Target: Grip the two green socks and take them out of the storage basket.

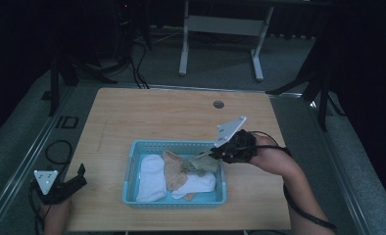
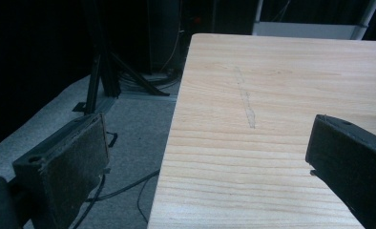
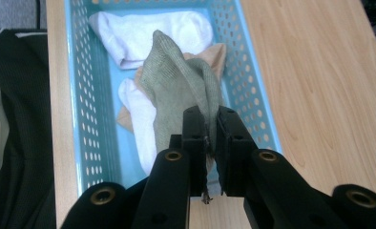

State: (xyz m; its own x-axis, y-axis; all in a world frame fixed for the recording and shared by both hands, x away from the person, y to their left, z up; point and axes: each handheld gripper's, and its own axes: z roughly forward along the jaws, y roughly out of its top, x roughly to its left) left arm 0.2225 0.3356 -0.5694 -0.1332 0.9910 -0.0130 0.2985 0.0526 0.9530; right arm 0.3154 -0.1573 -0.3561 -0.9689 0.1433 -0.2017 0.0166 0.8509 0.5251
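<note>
A light blue perforated basket [image 1: 132, 161] [image 3: 81, 119] sits near the front middle of the wooden table [image 1: 147, 112]. In it lie white socks [image 1: 151, 178] [image 3: 143, 28] and tan socks [image 1: 174, 171] [image 3: 217, 55]. My right gripper [image 1: 211, 152] [image 3: 211, 119] is shut on a grey-green sock [image 1: 203, 164] [image 3: 176, 81], which hangs from its jaws over the basket's right part. My left gripper [image 1: 81, 175] [image 2: 205, 157] rests at the table's front left corner, its jaws wide apart with only bare table between them.
A round cable hole [image 1: 218, 104] lies near the table's far edge. Behind the table stands a white desk frame [image 1: 220, 34]. Black stands and cables [image 1: 132, 68] line the floor at the left. A dark sleeve [image 3: 14, 119] shows beside the basket in the right gripper view.
</note>
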